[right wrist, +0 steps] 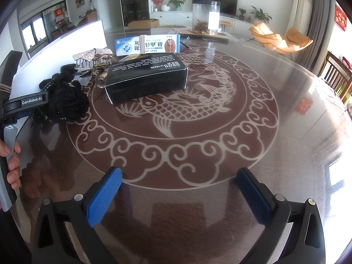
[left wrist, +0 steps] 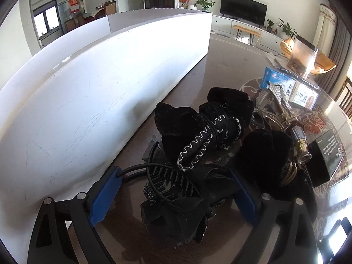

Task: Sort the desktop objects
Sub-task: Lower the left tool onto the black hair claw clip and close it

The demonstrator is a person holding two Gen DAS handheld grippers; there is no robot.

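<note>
My left gripper (left wrist: 176, 176) points down at a pile of black hair accessories beside the white bin. Its blue pads (left wrist: 105, 195) stand wide on either side of a black claw hair clip with a fabric bow (left wrist: 176, 200), and a gap shows at the left pad. Just beyond lies a black furry bow with white zigzag trim (left wrist: 198, 123). A second black furry piece (left wrist: 266, 149) lies to its right. My right gripper (right wrist: 179, 189) hangs open over the bare fish-patterned table top (right wrist: 198, 132), holding nothing. The same black pile (right wrist: 66, 101) shows at the left of the right wrist view.
A long white bin wall (left wrist: 88, 88) runs along the left. Right of the pile are a rhinestone clip (left wrist: 275, 92), a blue-white medicine box (right wrist: 147, 45), a black box (right wrist: 146, 77) and a small gold-tipped bottle (left wrist: 301, 145). A clear jar (right wrist: 205, 17) stands at the table's far side. A person's hand (right wrist: 11, 160) grips the left handle.
</note>
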